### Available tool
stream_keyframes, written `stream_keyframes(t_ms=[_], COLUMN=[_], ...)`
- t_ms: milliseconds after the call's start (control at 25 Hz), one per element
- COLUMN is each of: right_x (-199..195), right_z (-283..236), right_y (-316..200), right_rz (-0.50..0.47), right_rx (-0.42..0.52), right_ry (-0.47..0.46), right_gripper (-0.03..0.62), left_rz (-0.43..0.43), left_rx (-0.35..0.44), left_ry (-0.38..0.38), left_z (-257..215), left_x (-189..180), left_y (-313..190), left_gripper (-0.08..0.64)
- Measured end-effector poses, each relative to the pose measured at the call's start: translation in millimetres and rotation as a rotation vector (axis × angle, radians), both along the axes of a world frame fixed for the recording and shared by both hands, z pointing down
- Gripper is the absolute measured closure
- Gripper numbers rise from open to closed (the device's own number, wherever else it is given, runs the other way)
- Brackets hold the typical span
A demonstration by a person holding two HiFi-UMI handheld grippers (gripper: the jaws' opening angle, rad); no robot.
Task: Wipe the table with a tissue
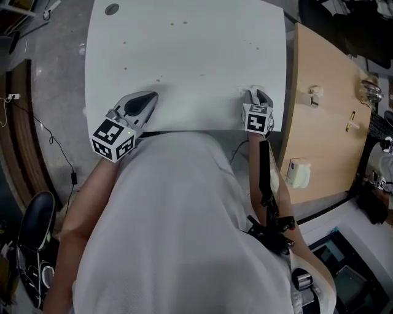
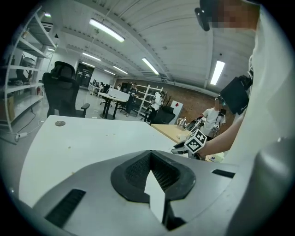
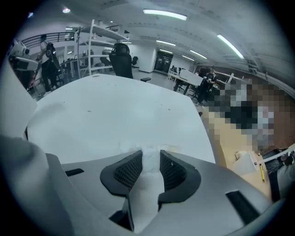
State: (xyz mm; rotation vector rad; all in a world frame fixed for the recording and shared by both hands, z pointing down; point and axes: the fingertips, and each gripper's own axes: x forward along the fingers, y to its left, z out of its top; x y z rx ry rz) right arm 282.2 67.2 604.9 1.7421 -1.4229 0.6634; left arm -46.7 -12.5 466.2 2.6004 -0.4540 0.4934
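The right gripper view is the one that actually settles the grip: the right claw [image 3: 150,157] is pinching the tissue [image 3: 146,184]. The tissue runs as a crumpled white strip between the pads and pokes out in a ragged little bunch at the tips, right down on the counter [image 3: 115,115]. From the head view you only get the backs of the claws and their marker cubes, but it does place that tissue end near the counter's front right corner. The left gripper view shows the left claw [image 2: 150,155] pressed together at the tips with nothing in it, over the front left part of the counter. It also catches the right claw off to the side, well apart. The tissue is plain white, so it nearly vanishes against the white top. The counter has a few small brownish specks [image 1: 172,24] toward the far side and a grey round cap [image 1: 112,9] in the far left corner. A wooden counter [image 1: 319,141] stands just beside it on the right with a few small bits on it. The room's a big open office: black chair [image 2: 62,87], shelving [image 2: 23,69], strip lights [image 2: 108,30], grey floor [image 1: 61,73].
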Motion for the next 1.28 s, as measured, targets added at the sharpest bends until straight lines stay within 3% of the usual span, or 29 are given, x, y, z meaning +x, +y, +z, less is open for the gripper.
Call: stream_keyframes(t_ms=[80, 240, 400, 480, 560, 720, 1000, 1160, 1280], right_x=[-20, -91, -154, -172, -171, -138, -104, -99, -115], right_z=[0, -4, -7, -10, -15, -20, -13, -5, -5], right_y=[-9, -25, -25, -21, -22, -46, -106, -117, -114], right_rz=[-0.08, -0.339, -0.57, -0.637, -0.625, -0.479, -0.382, -0.368, -0.427], right_rx=[0.011, 0.023, 0.03, 0.039, 0.064, 0.092, 0.07, 0.008, 0.0], right_ry=[0.003, -0.007, -0.095, -0.15, -0.159, -0.152, -0.108, 0.012, 0.087], right_gripper=[0.476, 0.476, 0.476, 0.476, 0.476, 0.476, 0.476, 0.476, 0.476], left_rz=[-0.017, -0.017, -0.005, -0.002, 0.001, -0.01, -0.148, -0.223, -0.252], left_rx=[-0.004, -0.012, -0.008, -0.003, 0.0, 0.004, -0.008, -0.015, -0.022], left_ry=[-0.001, -0.001, 0.001, 0.006, 0.013, 0.018, -0.012, -0.02, -0.019], left_z=[1, 2, 0, -1, -3, -5, 0, 1, 3], left_x=[-5, -6, -1, 4, 10, 13, -27, -49, -57], left_y=[-1, 0, 1, 1, 1, 2, 6, 7, 9], left_gripper=[0.555, 0.555, 0.555, 0.555, 0.555, 0.555, 0.555, 0.555, 0.555])
